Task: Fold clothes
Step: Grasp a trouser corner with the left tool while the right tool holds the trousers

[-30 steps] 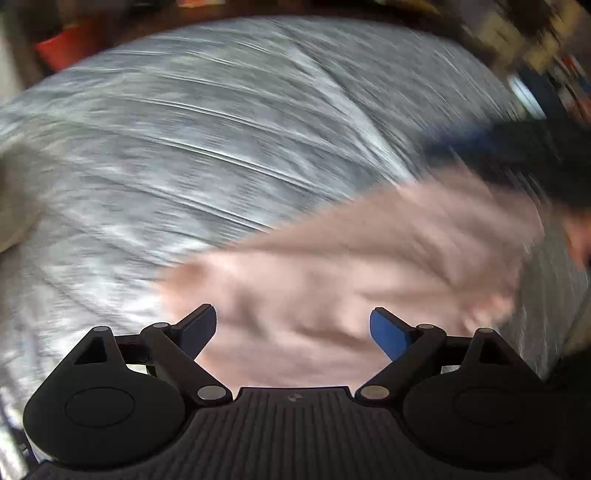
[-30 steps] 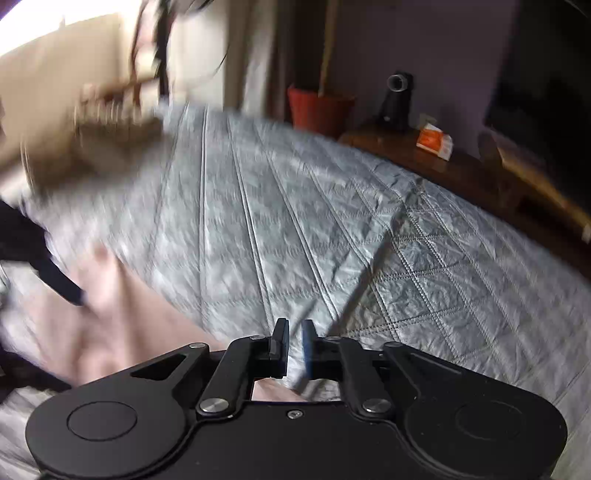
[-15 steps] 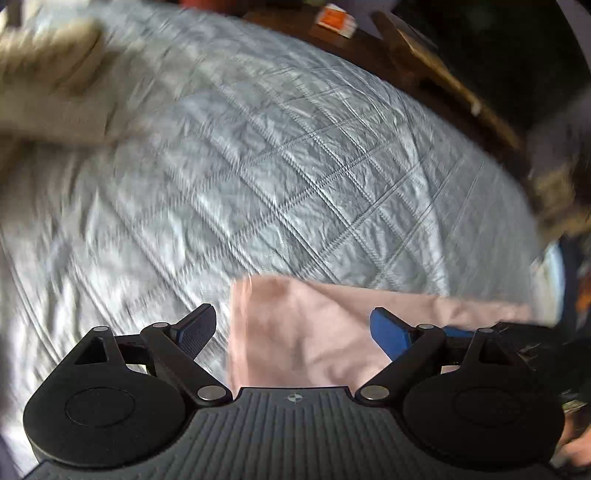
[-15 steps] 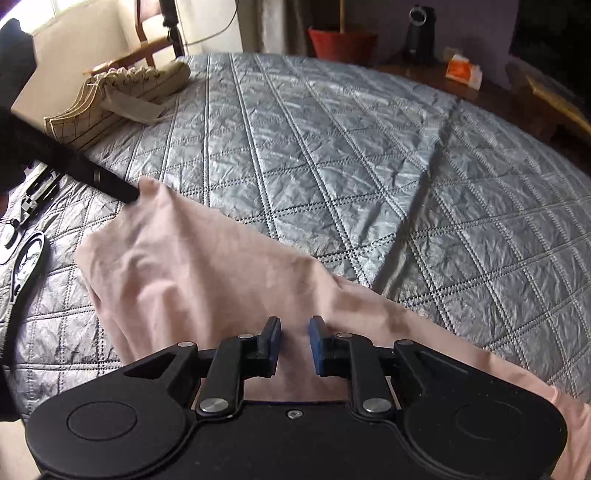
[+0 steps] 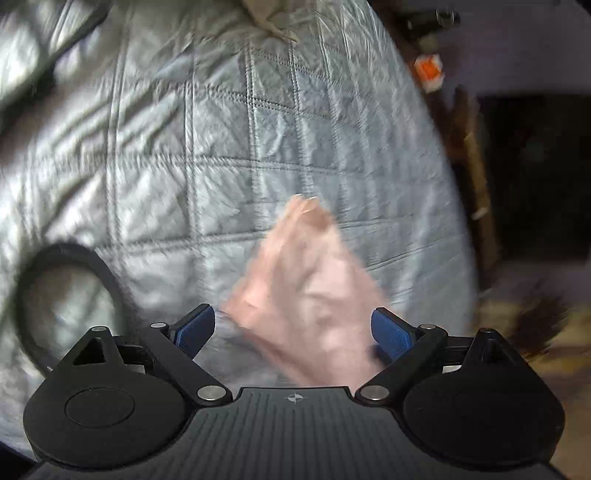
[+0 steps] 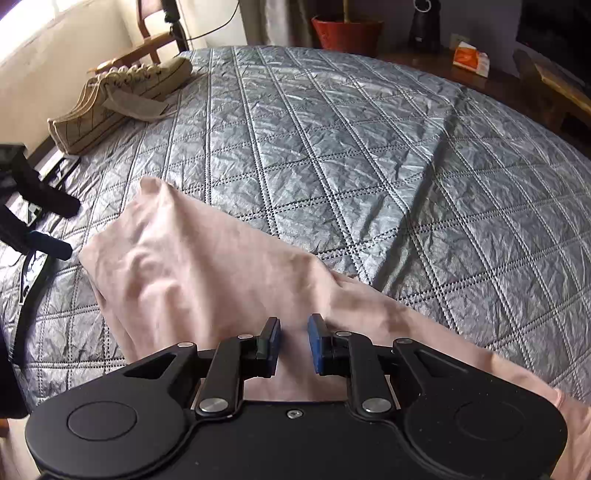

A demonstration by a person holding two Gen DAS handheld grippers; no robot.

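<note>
A pink garment lies on the grey quilted bed cover, stretched from mid-left to the lower right. My right gripper hovers over its near part with the jaws a small gap apart, holding nothing. My left gripper is wide open just above a blurred corner of the pink garment. The left gripper's fingers also show at the left edge of the right wrist view, beside the garment's left end.
A pair of beige sneakers sits at the bed's far left corner. A black strap loop lies on the cover at the left. A wooden chair, red pot and dark side table stand beyond the bed.
My right gripper has opened from shut and let the garment settle on the bed. My left gripper has swung round fast over the garment's left end, staying open.
</note>
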